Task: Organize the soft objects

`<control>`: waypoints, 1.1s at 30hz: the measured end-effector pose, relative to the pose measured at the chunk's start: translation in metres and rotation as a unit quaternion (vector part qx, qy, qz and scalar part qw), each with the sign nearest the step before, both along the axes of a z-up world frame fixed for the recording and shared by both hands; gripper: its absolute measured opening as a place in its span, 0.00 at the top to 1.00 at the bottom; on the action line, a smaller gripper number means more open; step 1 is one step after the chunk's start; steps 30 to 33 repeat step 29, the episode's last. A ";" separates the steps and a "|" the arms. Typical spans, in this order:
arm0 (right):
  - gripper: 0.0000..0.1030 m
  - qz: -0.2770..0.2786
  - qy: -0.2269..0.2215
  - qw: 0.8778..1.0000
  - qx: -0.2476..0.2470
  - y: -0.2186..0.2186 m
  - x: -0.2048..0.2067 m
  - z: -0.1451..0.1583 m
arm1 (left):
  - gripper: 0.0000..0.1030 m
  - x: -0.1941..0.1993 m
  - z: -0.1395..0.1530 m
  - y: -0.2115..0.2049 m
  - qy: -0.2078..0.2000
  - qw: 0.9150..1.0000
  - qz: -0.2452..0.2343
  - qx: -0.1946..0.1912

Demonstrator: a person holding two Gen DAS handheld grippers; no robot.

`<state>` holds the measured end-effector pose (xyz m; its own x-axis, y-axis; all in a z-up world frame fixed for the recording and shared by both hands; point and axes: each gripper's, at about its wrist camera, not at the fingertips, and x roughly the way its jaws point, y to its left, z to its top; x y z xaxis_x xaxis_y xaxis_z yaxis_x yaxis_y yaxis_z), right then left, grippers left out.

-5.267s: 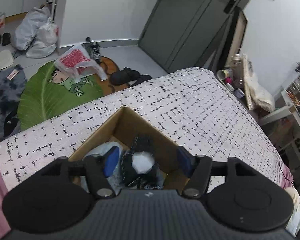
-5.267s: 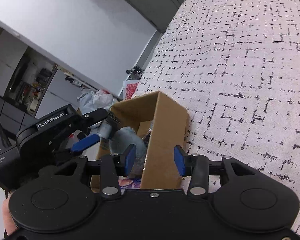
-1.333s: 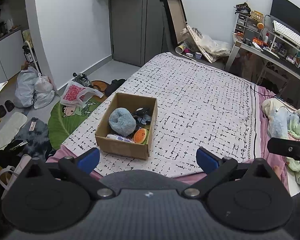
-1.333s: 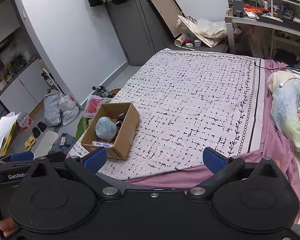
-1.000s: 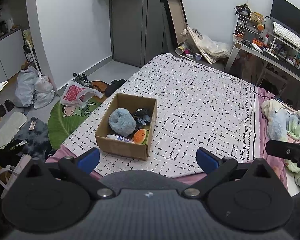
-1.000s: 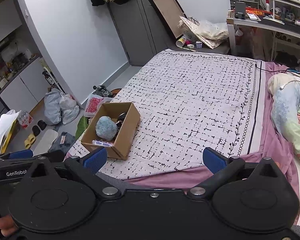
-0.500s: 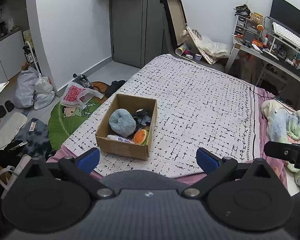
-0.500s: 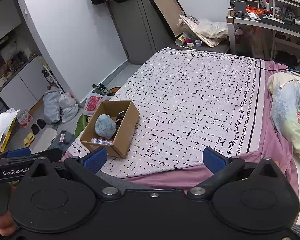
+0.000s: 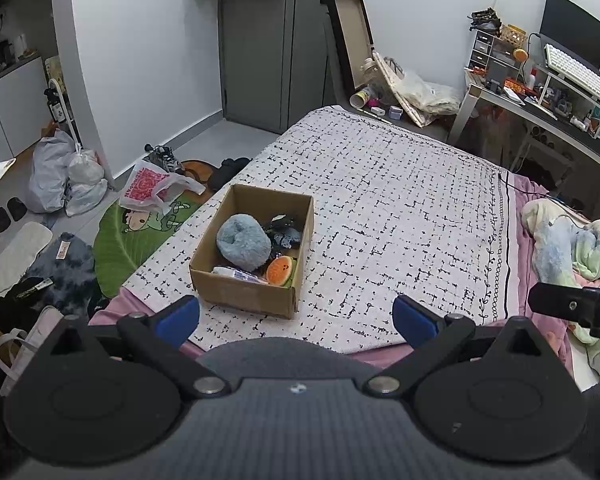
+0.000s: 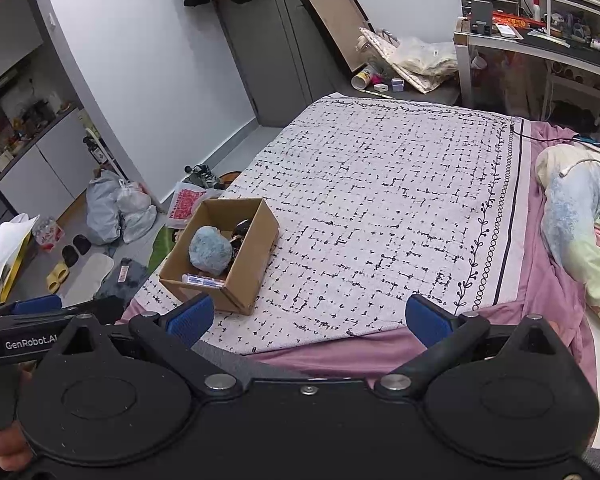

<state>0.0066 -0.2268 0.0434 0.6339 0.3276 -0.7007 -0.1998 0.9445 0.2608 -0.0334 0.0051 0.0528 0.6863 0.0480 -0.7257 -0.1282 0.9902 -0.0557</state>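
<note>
On the bed's near-left corner sits the open brown cardboard box (image 9: 252, 252), holding the fluffy grey-blue plush ball (image 9: 243, 242), a dark tangled soft item (image 9: 283, 233), an orange watermelon-slice plush (image 9: 280, 271) and a flat white-and-blue packet (image 9: 236, 274). Your left tongs (image 9: 296, 316) and right tongs (image 10: 308, 318) are both spread wide, carrying nothing, held high and well apart from the box.

Looks close to done: nothing soft is lying loose on the white black-flecked bedspread (image 9: 400, 216).

Risks from here:
- Box is near the bed's edge, above the floor and the green leaf-shaped rug (image 9: 136, 236). Push its far wall toward yourself, or press down on a near flap, and it likely slides or tips off. Bedspread is soft, so poor footing.
- Plush ball rides high, roughly at rim level. Drop anything more on top and it probably rolls out. Tuck it down first.
- Packet lies against the near wall. A reach-in from your side could snag it and drag it over the rim.
- Pale blue-green bundled blanket (image 10: 580, 216) on the right is soft too. If it counts, it won't fit in that box. Can't tell if it's in scope.
- Tongs sit side by side; converging on the box may clash them.
</note>
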 end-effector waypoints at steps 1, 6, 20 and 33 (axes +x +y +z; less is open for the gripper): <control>0.00 -0.001 0.000 1.000 0.000 0.000 0.000 0.000 | 0.01 0.001 0.000 0.001 0.001 1.000 0.000 -0.002; 0.00 -0.016 0.004 1.000 0.007 -0.005 0.001 -0.002 | 0.01 0.002 -0.003 0.001 -0.001 1.000 -0.007 -0.010; 0.00 -0.020 0.014 1.000 0.003 -0.007 0.005 -0.009 | 0.01 0.005 -0.014 0.001 -0.013 1.000 -0.012 -0.017; 0.00 -0.017 0.014 1.000 0.000 -0.007 0.008 -0.011 | 0.01 0.012 -0.019 -0.003 -0.013 0.999 -0.028 -0.028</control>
